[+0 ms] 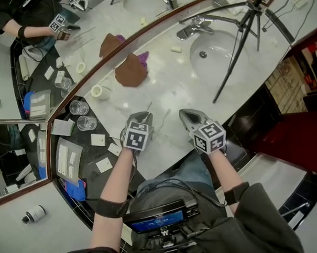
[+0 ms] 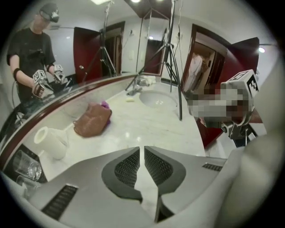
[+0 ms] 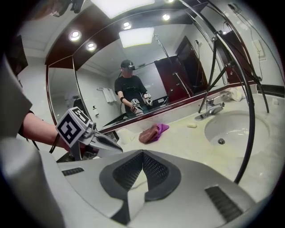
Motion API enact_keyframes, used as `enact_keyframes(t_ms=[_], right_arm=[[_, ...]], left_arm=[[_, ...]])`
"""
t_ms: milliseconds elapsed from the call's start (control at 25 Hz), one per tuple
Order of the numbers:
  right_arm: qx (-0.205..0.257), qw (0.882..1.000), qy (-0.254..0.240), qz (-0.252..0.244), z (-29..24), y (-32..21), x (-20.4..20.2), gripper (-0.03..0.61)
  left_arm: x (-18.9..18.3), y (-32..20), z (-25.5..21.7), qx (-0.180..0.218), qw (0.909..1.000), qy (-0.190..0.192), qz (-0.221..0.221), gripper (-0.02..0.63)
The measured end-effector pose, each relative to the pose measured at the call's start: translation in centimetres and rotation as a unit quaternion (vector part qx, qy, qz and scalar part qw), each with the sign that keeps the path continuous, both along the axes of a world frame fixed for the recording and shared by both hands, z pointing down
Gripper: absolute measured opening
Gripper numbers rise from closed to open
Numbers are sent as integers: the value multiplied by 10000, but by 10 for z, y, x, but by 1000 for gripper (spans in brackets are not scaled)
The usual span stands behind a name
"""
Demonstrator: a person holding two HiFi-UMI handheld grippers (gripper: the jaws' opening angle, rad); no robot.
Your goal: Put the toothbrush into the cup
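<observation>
**Two tongs empty, toothbrush unseen**

Nearest, the left tongs (image 1: 143,115) hang a slit apart over the marble table (image 1: 165,97), gripping nothing; the right tongs (image 1: 184,113) are clenched, empty. No toothbrush can be made out, so whether it stands in the white cup (image 1: 96,91) is unclear. Farther off lie a brown pouch (image 1: 130,71), the sink (image 1: 211,68) and a tripod leg (image 1: 234,57), none barring the cup.

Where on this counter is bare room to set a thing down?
Free: the marble between the brown cloth and the sink, and the strip from the cloth to the near edge. Crowded: the dark surface with glasses and cards at left.
</observation>
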State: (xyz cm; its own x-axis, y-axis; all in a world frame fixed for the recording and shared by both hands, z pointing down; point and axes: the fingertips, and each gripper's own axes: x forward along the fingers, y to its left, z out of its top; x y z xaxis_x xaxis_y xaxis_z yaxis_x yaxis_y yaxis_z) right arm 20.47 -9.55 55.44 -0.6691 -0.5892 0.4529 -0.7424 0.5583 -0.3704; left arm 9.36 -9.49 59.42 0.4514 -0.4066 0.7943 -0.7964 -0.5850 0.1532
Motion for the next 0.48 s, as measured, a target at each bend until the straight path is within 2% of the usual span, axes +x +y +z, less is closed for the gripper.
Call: enact_keyframes(t_ms=[80, 240, 360, 480], right_arm=[[36, 9999, 28, -113, -8, 0, -9, 11], [180, 9994, 122, -277, -21, -4, -26, 11], [281, 9982, 168, -494, -34, -5, -45, 11], [356, 9966, 183, -725, -46, -4, -65, 11]], left_arm=[[-15, 1, -22, 328, 9991, 138, -238, 3], [-50, 10, -61, 848, 9920, 536, -765, 3], [-85, 19, -91, 1393, 9793, 754, -1259, 3], [-128, 29, -116, 1977, 9603, 706, -1835, 3]])
